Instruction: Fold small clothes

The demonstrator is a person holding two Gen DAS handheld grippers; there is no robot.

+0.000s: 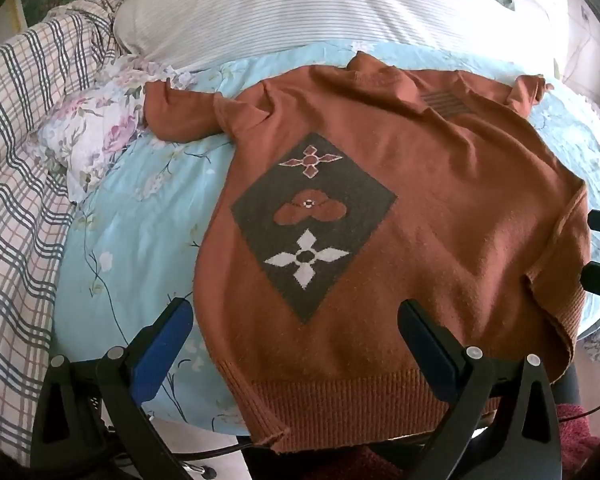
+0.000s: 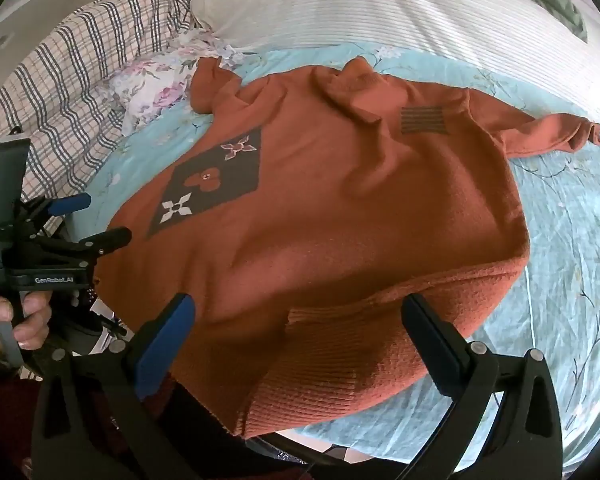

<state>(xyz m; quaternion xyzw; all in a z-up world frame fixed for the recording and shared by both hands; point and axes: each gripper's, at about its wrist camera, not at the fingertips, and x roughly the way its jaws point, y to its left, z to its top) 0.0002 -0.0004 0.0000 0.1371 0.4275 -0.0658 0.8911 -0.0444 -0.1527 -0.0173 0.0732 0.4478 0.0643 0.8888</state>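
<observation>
Bed (image 1: 132, 240) | sweater (image 1: 440, 220) flat | both tools tilted down, jaws wide

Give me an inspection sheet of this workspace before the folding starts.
Surface: light blue floral bedsheet on a bed.
Job's things: one rust-orange sweater spread flat, front up, hem nearest the cameras, sleeves out to the sides; a grey diamond patch with flower shapes on its chest.
Clutter: a crumpled floral cloth at the sweater's sleeve, a checked blanket bunched alongside, a striped pillow behind.
Grippers: left gripper open, over the hem; right gripper open, over the hem's other end; neither holds cloth.
Cables: a dark cable below the bed edge.
Surroundings: a hand holds the left gripper's handle.
</observation>
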